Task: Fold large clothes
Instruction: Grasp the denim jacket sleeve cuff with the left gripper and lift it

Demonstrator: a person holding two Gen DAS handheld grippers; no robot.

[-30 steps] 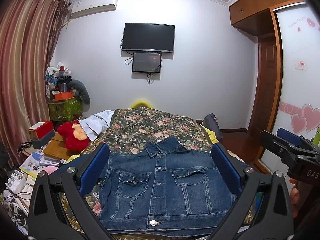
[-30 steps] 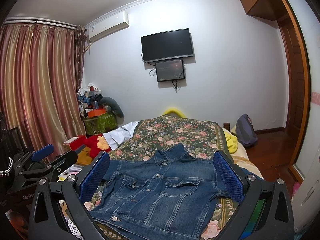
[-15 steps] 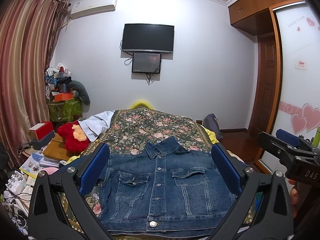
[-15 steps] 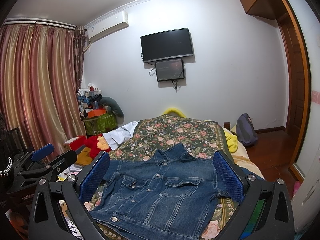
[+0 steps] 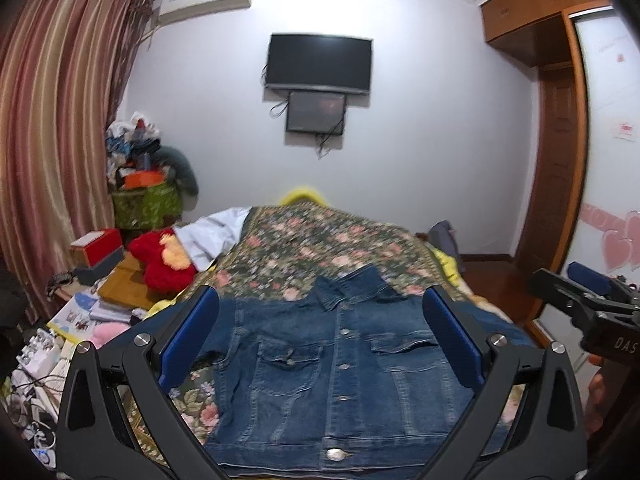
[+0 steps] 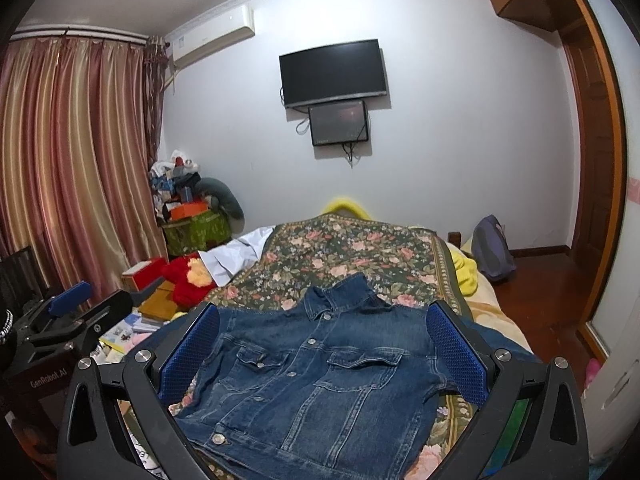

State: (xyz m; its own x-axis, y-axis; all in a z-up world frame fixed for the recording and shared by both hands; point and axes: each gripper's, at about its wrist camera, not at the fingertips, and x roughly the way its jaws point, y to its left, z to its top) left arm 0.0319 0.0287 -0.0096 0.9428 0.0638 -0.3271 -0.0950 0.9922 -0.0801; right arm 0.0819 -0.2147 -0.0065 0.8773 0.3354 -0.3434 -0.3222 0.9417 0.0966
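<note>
The denim jacket lies flat, buttoned, collar toward the far wall, on the near end of the floral bedspread. Both the left tongs and right tongs hang above it, spread wide, pinching nothing.

Room was pretty cluttered tbh. Black TV hung on the white wall with a small screen right under it, AC up by the striped curtains. Red plush sat beside the floral bedspread, backpack on the wood floor.
</note>
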